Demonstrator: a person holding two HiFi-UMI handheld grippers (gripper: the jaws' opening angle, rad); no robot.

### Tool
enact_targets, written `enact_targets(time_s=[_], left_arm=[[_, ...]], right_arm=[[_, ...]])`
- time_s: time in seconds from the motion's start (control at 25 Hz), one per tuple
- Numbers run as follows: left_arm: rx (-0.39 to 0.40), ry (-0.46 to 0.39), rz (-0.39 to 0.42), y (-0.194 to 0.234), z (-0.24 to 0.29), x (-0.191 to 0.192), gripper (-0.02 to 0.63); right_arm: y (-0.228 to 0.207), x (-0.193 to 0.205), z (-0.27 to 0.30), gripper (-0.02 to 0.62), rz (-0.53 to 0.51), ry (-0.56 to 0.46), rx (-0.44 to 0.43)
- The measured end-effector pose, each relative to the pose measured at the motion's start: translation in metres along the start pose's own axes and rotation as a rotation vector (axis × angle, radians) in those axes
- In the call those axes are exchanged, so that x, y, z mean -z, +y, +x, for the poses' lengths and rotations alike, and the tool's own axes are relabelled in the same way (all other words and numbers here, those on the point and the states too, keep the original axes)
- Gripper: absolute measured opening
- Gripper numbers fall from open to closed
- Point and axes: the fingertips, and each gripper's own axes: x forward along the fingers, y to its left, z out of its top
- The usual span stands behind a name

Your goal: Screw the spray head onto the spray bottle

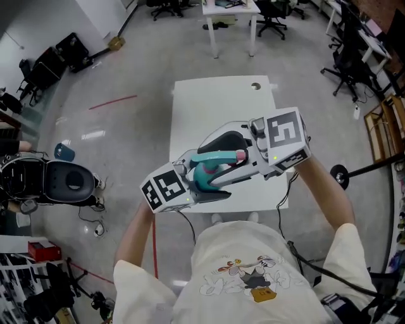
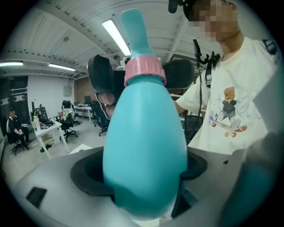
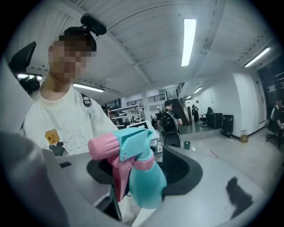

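Over the white table (image 1: pixel 221 101) I hold a teal spray bottle (image 1: pixel 204 177) level between both grippers. My left gripper (image 1: pixel 201 180) is shut on the bottle's fat body (image 2: pixel 144 150), its jaws wide around it (image 2: pixel 144 188). A pink collar (image 2: pixel 144 71) sits at the neck, with the teal spray head (image 3: pixel 133 142) on it, its pink nozzle (image 1: pixel 239 154) and pink trigger (image 3: pixel 119 177) showing. My right gripper (image 1: pixel 231 155) stands open round the neck and head (image 3: pixel 142 177); the pads lie close but do not visibly press. The thread under the collar is hidden.
A black round device (image 1: pixel 69 180) and cables lie on the floor at the left. A white desk (image 1: pixel 231 9) and office chairs (image 1: pixel 272 16) stand at the back. My torso fills the near side in both gripper views.
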Motion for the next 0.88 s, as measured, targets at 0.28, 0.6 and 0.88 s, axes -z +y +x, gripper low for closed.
enact_targets(time_s=[0.28, 0.6, 0.88], left_arm=[[0.064, 0.011, 0.003, -0.006, 0.002, 0.003, 0.431], [-0.62, 0.096, -0.145, 0.081, -0.008, 0.011, 0.431], [-0.954, 0.031, -0.224, 0.1, -0.018, 0.028, 0.431]], right_arm=[[0.002, 0.006, 0.001, 0.147, -0.057, 0.071, -0.046], [-0.048, 0.01, -0.018, 0.146, 0.022, 0.035, 0.245], [-0.061, 0.022, -0.01, 0.146, 0.103, 0.043, 0.53]])
